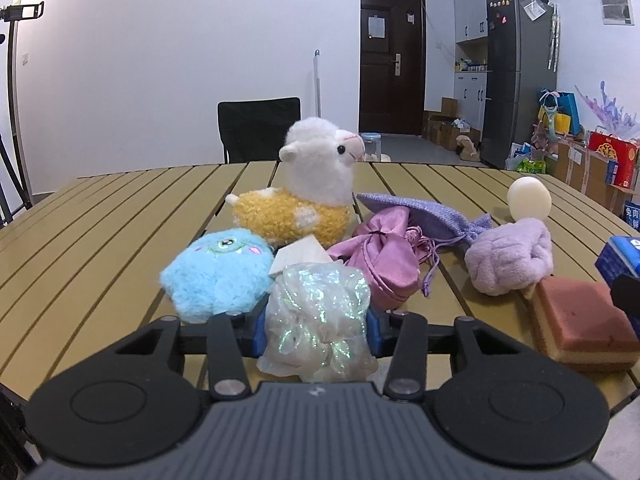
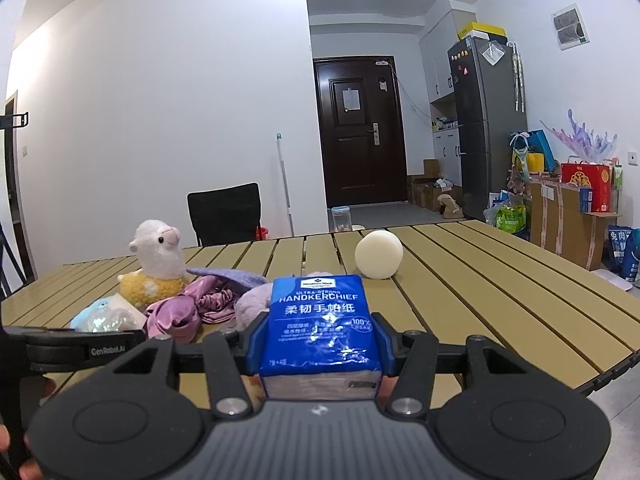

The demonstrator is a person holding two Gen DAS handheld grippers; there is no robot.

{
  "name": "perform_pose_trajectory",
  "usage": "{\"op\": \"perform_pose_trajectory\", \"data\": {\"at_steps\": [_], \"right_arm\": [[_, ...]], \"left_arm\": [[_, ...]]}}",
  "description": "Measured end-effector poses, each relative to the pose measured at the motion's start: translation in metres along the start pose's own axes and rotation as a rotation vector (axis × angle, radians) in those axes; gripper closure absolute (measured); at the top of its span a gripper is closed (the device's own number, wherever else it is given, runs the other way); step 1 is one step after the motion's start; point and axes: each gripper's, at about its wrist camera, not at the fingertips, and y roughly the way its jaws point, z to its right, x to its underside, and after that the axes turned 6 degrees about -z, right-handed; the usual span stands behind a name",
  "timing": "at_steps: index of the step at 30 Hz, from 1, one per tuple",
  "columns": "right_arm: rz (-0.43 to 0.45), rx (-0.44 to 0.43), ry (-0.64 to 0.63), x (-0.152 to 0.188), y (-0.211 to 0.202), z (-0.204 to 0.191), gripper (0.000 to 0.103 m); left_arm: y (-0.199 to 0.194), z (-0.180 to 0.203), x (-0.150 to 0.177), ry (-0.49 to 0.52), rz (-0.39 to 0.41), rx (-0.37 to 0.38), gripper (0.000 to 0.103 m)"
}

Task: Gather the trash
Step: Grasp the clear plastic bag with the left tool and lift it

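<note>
Crinkled shiny wrapping (image 1: 318,320) sits nearest, pinched between the jaws of the left gripper (image 1: 316,330), low over the slatted surface (image 1: 120,216). In the right wrist view the right gripper (image 2: 320,344) holds a blue tissue pack (image 2: 320,320) squarely between its jaws, above the near edge. Being slippery and loosely bunched, the wrapping could slide out if lifted fast, or drag the white card (image 1: 298,258) and pink satin bag (image 1: 380,260) touching it behind. It could also nudge the blue fluffy toy (image 1: 216,276) just beside it. No bin shows in either view, so where the trash goes is unclear. How deep the left jaws bite into the wrapping is hidden by its folds.
</note>
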Motion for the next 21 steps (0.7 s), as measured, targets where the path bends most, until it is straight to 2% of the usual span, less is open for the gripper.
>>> {"op": "perform_pose_trajectory", "data": {"at_steps": [14,21], "right_arm": [[0.031,-0.005,-0.071,0.006,-0.040,-0.019,0.052],[0.033,-0.018,-0.051,0.013,-0.068,-0.028,0.051]], "left_arm": [[-0.060,-0.022,0.002,-0.010,0.076,0.052,0.058],[-0.089,-0.038,0.011,-0.031,0.075,0.054,0.058]]}}
